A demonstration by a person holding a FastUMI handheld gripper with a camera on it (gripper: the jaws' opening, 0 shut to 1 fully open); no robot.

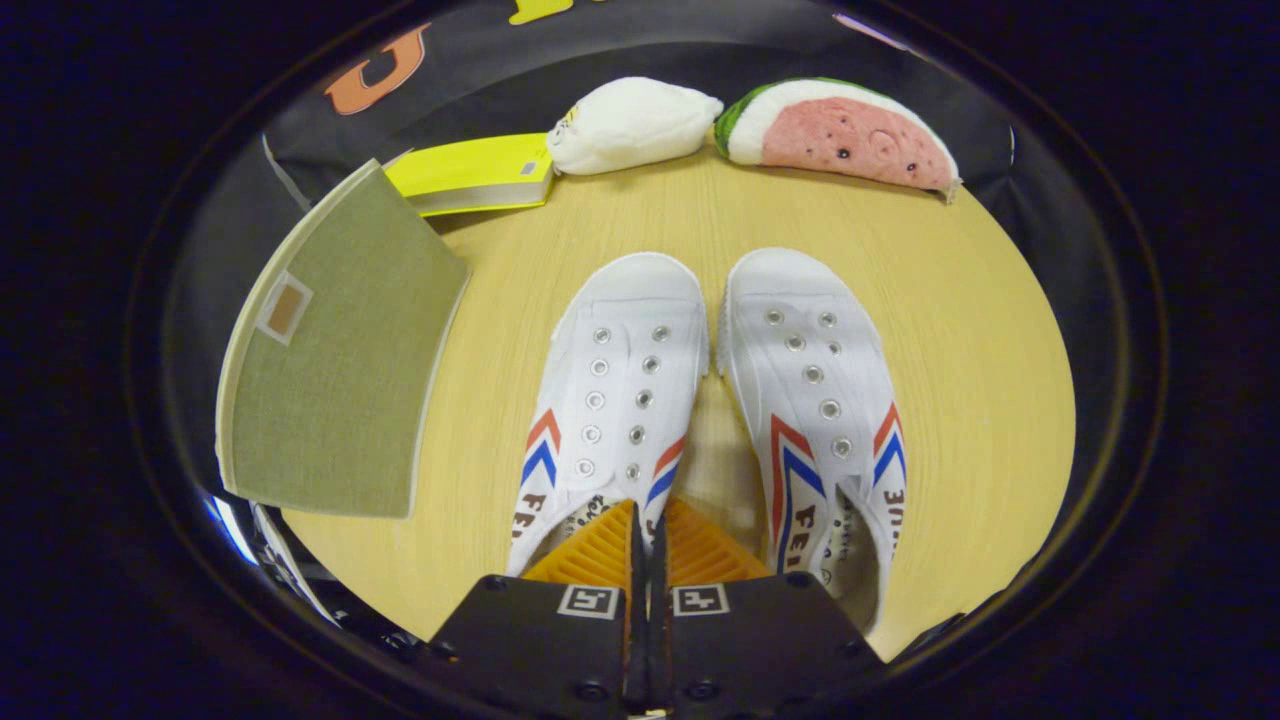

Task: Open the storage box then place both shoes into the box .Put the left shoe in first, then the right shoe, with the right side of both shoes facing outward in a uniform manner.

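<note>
On the pale wood-grain round tabletop (950,380), pair of white canvas shoes with red-blue chevrons (615,400), olive fabric storage box (335,360) left of them, gripper (648,540) fingers pressed together, holding nothing, over their heels, black cloth wall (640,50) beyond.

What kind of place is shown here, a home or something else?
Probably a staged recording booth, not a home: a light wooden table backed by black cloth, with props laid out, white shoes, a green storage box and a watermelon plush. The gripper is shut, empty, over the shoes' heels.
</note>
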